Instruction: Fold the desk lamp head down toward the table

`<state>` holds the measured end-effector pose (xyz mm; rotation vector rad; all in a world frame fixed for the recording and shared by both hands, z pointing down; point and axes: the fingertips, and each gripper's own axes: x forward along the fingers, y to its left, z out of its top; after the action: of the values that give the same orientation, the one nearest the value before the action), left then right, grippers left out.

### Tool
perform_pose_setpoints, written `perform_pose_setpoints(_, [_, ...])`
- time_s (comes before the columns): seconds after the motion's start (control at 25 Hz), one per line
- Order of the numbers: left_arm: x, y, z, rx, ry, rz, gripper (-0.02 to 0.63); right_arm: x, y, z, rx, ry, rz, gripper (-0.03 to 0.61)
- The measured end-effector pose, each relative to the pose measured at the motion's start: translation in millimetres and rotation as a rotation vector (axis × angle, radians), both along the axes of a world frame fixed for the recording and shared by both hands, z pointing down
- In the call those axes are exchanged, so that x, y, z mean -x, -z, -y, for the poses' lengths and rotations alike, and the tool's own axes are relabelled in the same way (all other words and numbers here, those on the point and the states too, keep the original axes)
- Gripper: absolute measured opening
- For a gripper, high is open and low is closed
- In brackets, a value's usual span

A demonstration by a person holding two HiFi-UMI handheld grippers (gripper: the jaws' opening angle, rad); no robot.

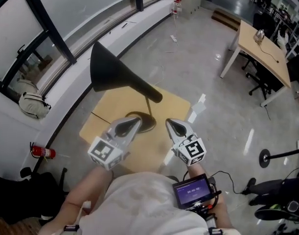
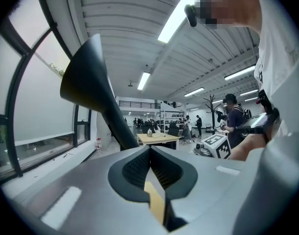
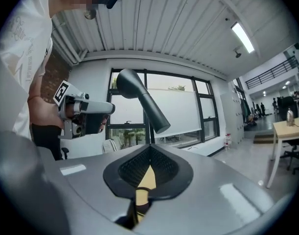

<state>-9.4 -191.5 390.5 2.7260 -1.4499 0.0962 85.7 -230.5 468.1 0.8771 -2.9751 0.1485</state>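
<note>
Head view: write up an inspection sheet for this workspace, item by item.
Surface: small wooden table, carrying the lamp.
Job's things: black desk lamp, head raised, not yet folded down.
Clutter: nothing seen on the table.
Grippers: left gripper and right gripper both shut, empty, either side of the lamp's base.
Cables: black cable on the floor at right.
Surroundings: fire extinguisher, backpack by the window, desk.

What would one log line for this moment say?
lamp head: tilted up, not folded | left gripper: shut, empty | right gripper: shut, empty | contact: none
</note>
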Motion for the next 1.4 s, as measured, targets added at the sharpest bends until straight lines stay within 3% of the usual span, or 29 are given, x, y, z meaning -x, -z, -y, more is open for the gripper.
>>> perform_pose_setpoints(0.32, [33,44,9,-0.009,0.186,0.171,0.002,21,42,36,-0.153,0.104,-0.059,0.017])
perform_pose_setpoints(0.48, [44,70,3,-0.054,0.236,0.224,0.002,34,49,46,-0.188,0.156,-0.091,0.109])
perform_pose_setpoints(0.76, [58,120,-9,-0.119,0.333,0.286,0.007,54,52,58,-0.220,0.208,-0.127,0.179])
perform_pose_setpoints(1.16, [71,184,-14,-0.275,0.435,0.440,0.083,77,32,69,-0.293,0.220,-0.340,0.253])
perform_pose_setpoints(1.4, [79,219,6,-0.305,0.477,0.453,0.175,85,34,70,-0.299,0.229,-0.358,0.244])
